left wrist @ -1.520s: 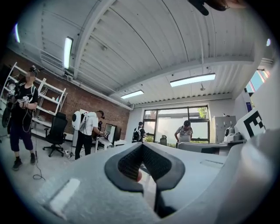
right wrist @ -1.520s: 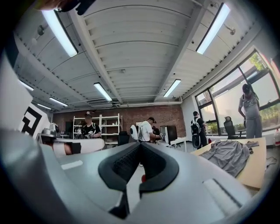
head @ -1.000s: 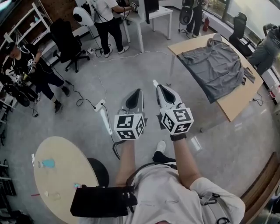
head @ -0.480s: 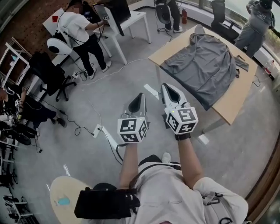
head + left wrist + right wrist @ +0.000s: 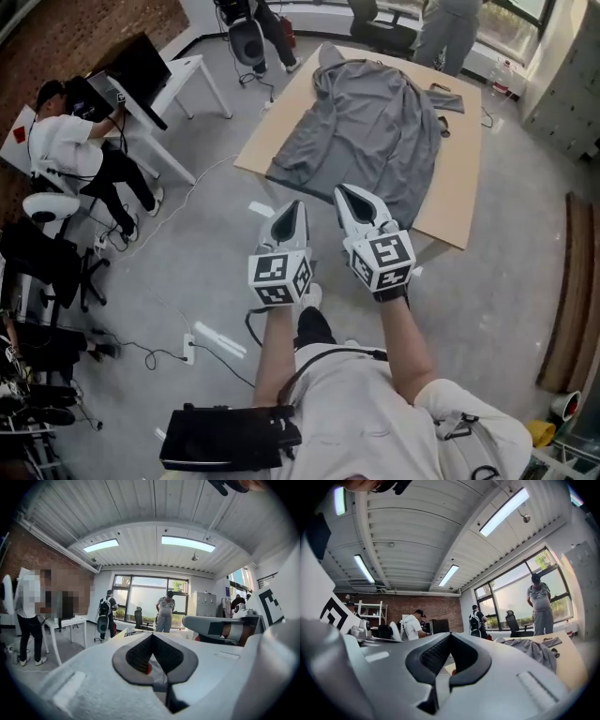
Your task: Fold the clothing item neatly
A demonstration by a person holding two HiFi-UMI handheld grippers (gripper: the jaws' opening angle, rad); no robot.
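A grey long-sleeved garment lies spread and rumpled on a wooden table straight ahead; its lower hem hangs over the near edge. Both grippers are held side by side over the floor, short of the table and touching nothing. My left gripper is shut and empty. My right gripper is shut and empty too, its tip close to the near table edge. The right gripper view shows the garment on the table ahead to the right. In the left gripper view the closed left gripper fills the foreground.
A person stands at a white desk to the left. Two more people stand beyond the table's far side. A power strip and cables lie on the floor at lower left, near office chairs.
The view has swung so the table with the garment went from upper right to straight ahead and nearer. Both grippers stayed shut and side by side, travelling with the person.
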